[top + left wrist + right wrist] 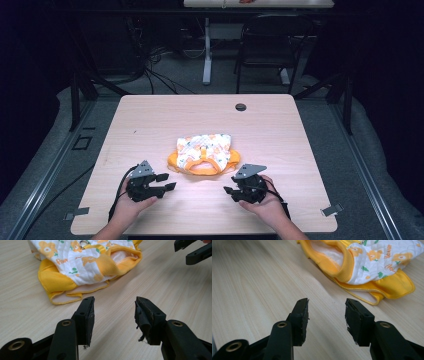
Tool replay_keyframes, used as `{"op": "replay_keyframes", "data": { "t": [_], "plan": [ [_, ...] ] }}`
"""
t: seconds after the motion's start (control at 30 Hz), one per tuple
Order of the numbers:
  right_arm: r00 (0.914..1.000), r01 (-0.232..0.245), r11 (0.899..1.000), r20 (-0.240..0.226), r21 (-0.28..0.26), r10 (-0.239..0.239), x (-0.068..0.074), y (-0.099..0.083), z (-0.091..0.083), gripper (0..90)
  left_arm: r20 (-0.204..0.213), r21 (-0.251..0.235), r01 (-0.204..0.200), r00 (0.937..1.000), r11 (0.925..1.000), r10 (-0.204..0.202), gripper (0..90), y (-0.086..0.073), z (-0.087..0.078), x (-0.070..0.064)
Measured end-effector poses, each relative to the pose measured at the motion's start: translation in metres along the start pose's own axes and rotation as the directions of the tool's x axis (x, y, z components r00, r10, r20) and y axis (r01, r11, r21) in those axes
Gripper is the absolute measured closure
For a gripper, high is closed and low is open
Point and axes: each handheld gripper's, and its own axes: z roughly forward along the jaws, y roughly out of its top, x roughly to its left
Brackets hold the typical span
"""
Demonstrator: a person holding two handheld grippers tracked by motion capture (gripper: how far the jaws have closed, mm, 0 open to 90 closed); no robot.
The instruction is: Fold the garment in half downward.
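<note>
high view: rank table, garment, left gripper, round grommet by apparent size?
1. table, by far the largest.
2. yellow floral garment.
3. left gripper, a bit smaller than the garment, though it sits nearer the camera, so this is unsure.
4. cable grommet, smallest.

A light wood-grain rectangular table was observed; a small yellow-and-white floral quilted garment was laid near its centre.

Left tool is black with a grey three-cornered plate at 12 o'clock; right tool matches; brass-ringed screw holes mark the jaws.
</note>
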Motion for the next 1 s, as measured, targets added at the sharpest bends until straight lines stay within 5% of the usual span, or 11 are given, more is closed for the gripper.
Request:
{"op": "replay_keyframes", "data": {
  "t": [0.23, 0.63, 1.0],
  "plan": [
    [0.9998, 0.02, 1.0, -0.001, -0.007, -0.02, 0.001, -0.01, 0.01, 51.4, -0.041, 0.011, -0.026, 0.9988, 0.9996, 0.026, 48.0, -0.006, 0.003, 0.003],
    [0.9998, 0.018, 1.0, -0.001, -0.004, -0.018, 0.005, -0.017, 0.022, 49.2, -0.01, 0.021, -0.023, 0.9997, 0.9995, 0.023, 47.4, -0.013, 0.011, -0.002],
    [0.9994, -0.016, 1.0, -0.03, -0.004, 0.016, 0.005, -0.02, 0.029, 42.6, -0.024, 0.024, -0.019, 0.9995, 0.9995, 0.02, 44.0, -0.016, 0.016, 0.0]
  ]
}}
